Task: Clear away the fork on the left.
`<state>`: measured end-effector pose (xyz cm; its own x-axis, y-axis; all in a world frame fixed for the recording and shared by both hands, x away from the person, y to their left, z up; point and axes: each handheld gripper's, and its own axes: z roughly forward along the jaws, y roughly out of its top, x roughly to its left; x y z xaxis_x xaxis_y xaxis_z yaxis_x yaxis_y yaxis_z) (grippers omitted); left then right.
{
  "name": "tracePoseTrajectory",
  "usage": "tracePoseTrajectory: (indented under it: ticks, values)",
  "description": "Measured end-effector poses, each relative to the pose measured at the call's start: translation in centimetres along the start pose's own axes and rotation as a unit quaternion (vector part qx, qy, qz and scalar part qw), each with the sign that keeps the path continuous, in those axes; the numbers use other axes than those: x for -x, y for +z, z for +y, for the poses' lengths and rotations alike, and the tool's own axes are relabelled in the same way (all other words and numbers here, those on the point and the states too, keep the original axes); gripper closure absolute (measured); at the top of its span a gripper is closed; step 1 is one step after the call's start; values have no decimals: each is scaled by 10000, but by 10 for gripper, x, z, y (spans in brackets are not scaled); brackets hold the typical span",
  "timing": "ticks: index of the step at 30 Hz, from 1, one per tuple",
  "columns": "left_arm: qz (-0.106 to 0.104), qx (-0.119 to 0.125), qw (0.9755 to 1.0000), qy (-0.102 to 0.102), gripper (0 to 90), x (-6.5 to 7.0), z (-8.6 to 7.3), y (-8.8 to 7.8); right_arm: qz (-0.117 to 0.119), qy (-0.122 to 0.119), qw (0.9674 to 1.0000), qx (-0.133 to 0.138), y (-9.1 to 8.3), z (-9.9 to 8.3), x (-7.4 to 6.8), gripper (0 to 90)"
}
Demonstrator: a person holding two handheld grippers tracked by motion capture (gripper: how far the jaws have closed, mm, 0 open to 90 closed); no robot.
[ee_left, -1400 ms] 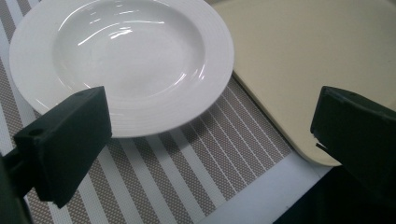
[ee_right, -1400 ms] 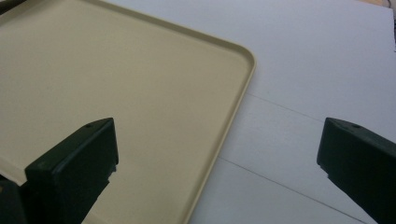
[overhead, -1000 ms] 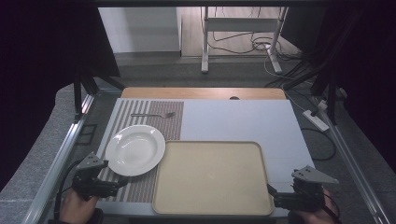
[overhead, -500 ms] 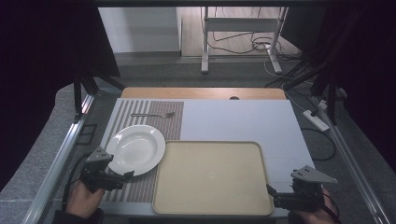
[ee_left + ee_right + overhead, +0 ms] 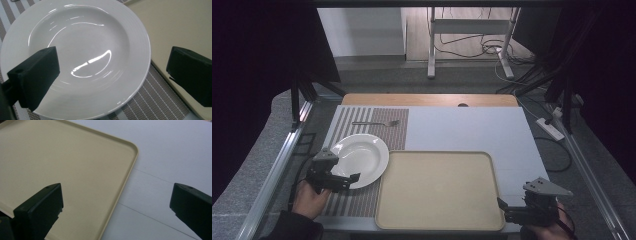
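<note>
A white deep plate (image 5: 360, 155) lies on the striped placemat (image 5: 352, 200), just left of the beige tray (image 5: 439, 190). My left gripper (image 5: 348, 180) hovers over the plate's near rim, open. In the left gripper view the plate (image 5: 82, 47) sits between and beyond the spread jaws of that gripper (image 5: 112, 75), and nothing is held. My right gripper (image 5: 504, 210) rests open at the tray's near right corner. In the right gripper view the tray's rim (image 5: 132, 152) runs between the wide jaws of this gripper (image 5: 117, 207).
A fork (image 5: 374, 123) lies at the far end of the striped placemat. A white mat (image 5: 467, 127) covers the table behind and to the right of the tray. Metal frame rails (image 5: 277, 165) line both sides of the table.
My left gripper has moved forward and right, from the table's near left corner up to the plate's near rim. The right gripper has stayed put.
</note>
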<state>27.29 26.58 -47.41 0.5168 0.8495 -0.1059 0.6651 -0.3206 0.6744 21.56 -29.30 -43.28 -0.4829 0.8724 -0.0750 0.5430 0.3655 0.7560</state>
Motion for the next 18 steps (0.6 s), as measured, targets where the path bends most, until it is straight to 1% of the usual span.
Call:
tracePoseTrajectory:
  ticks: [4, 6, 9, 12, 18]
  values:
    - [1, -9, 10000, -9, 0, -6, 5, 6, 3, -3, 10000, -1, 0, 0, 0, 0]
    - [-2, 3, 10000, -70, 0, -9, 8, 9, 5, -9, 10000, -8, 0, 0, 0, 0]
    - [9, -21, 10000, -92, 0, -14, 11, 13, 6, -13, 10000, -12, 0, 0, 0, 0]
    - [60, -72, 9999, -85, 0, -17, 15, 18, 7, -15, 10000, -16, 0, 0, 0, 0]
    - [149, -62, 9998, -103, 0, -24, 23, 27, 4, -27, 10000, -36, 0, 0, 0, 0]
